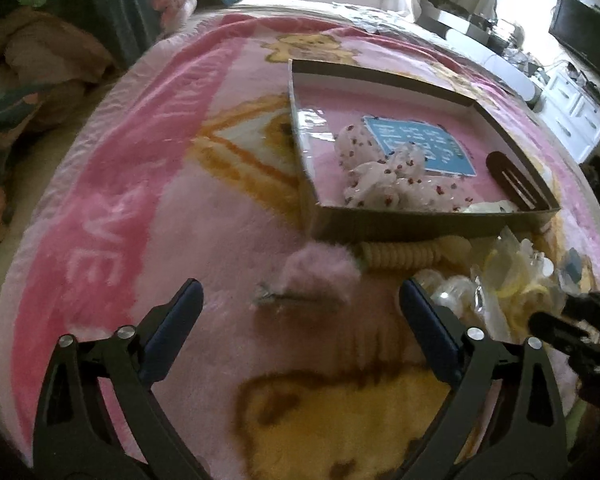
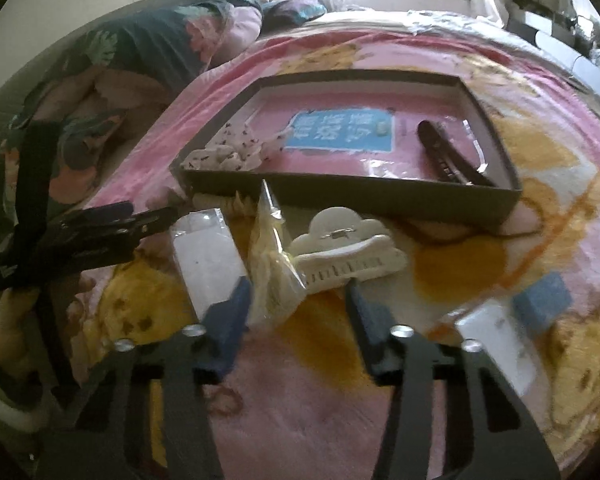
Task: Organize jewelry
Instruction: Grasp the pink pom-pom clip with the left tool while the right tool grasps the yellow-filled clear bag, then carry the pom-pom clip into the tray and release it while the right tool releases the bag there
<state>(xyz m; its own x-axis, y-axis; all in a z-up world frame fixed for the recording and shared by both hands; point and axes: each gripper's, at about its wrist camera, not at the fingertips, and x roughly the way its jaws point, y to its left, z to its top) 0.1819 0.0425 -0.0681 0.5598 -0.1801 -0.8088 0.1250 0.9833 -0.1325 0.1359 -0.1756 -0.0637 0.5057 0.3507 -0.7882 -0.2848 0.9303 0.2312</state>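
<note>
Left wrist view: left gripper spread wide over pink blanket, small metal clip lying between fingers, untouched. Shallow box beyond holds scrunchie, dark barrette.

Right wrist view: right gripper part open, yellow packet between fingers, contact unclear. White claw clip just ahead, beside box.

Both wrist views look steeply down, close over the pink blanket on the bed; both share the shallow box, upper right in the left view, upper centre in the right.
</note>
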